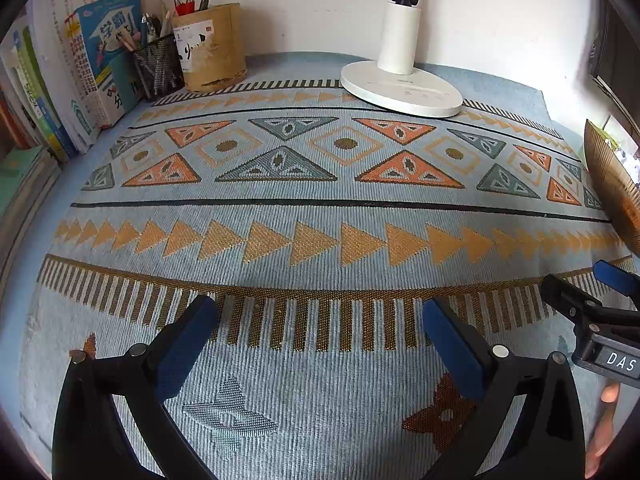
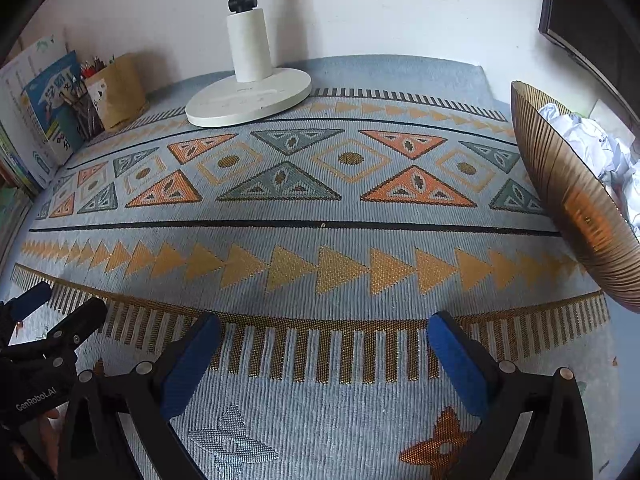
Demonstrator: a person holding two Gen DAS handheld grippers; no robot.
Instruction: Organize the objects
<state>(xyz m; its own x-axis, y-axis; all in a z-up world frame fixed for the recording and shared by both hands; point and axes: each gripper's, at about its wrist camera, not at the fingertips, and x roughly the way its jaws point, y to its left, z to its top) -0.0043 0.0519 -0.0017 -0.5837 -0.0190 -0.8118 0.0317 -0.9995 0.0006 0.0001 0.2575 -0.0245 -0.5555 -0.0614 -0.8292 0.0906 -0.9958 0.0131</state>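
Note:
My left gripper (image 1: 320,320) is open and empty, low over the patterned blue tablecloth (image 1: 320,216). My right gripper (image 2: 324,336) is open and empty beside it, also over the cloth (image 2: 320,240). Each gripper shows at the edge of the other's view: the right gripper (image 1: 592,284) and the left gripper (image 2: 60,300). A ribbed bronze bowl (image 2: 572,196) at the right holds crumpled white paper (image 2: 592,140); its edge also shows in the left wrist view (image 1: 612,184). A wooden pen cup (image 1: 210,48) and a black mesh pen cup (image 1: 158,66) stand at the back left.
A white desk lamp base (image 1: 400,84) stands at the back middle against the wall, also in the right wrist view (image 2: 248,98). Upright books (image 1: 68,72) line the left edge. A dark frame (image 2: 584,12) hangs at the right.

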